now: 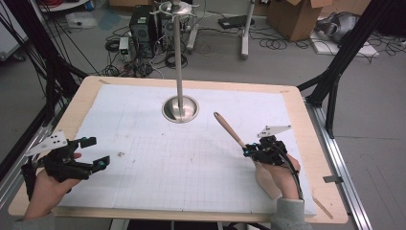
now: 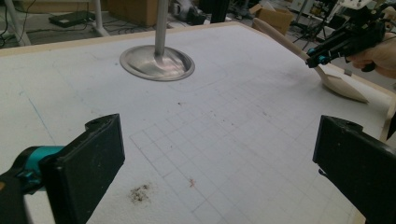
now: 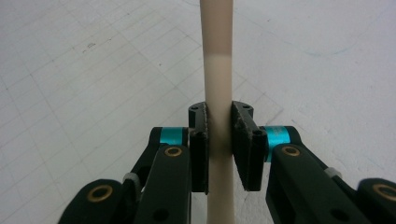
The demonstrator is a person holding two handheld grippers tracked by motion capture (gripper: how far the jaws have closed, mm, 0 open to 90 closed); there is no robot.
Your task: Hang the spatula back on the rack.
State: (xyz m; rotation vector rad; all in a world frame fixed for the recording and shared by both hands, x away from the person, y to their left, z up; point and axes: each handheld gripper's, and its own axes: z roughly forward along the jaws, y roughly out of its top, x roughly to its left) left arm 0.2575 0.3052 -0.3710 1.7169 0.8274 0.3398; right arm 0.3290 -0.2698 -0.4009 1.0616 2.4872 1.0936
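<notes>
While right tongs (image 3: pixel 219 140) clamp wooden spatula (image 1: pixel 239 139) handle above worktop (image 1: pixel 306 143), left tongs (image 1: pixel 91 153) gape wide, holding nothing.

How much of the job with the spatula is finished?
Done: the right gripper has its jaws shut on the spatula handle, blade end low by the mat. In hand: holding it tilted. Left: probably moving it, maybe to the stand. The left gripper waits open.
</notes>
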